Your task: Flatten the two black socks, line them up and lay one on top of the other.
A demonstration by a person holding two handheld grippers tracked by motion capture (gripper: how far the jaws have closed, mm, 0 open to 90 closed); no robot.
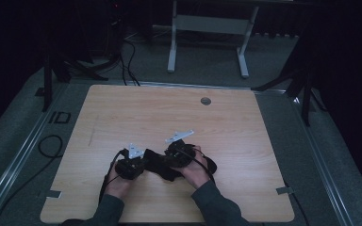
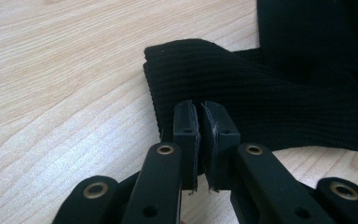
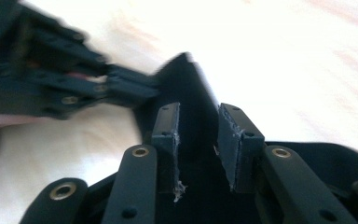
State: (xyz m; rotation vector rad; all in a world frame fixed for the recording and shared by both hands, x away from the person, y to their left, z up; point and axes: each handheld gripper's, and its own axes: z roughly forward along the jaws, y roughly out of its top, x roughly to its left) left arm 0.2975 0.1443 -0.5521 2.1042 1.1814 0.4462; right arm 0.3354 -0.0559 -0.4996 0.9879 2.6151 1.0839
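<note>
The wooden table holds one black knitted cloth, lying near the front edge between two grippers. The left gripper has its fingers squeezed together on the cloth's edge. The right gripper has its fingers a little apart with dark cloth between them, though that view is blurry. If the hands pull apart, the thin pinch could slip off.

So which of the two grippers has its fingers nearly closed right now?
The left gripper: its fingers pinch the black knit fabric's ribbed edge, almost touching. The right gripper shows a clear gap, fabric between its fingers.
</note>
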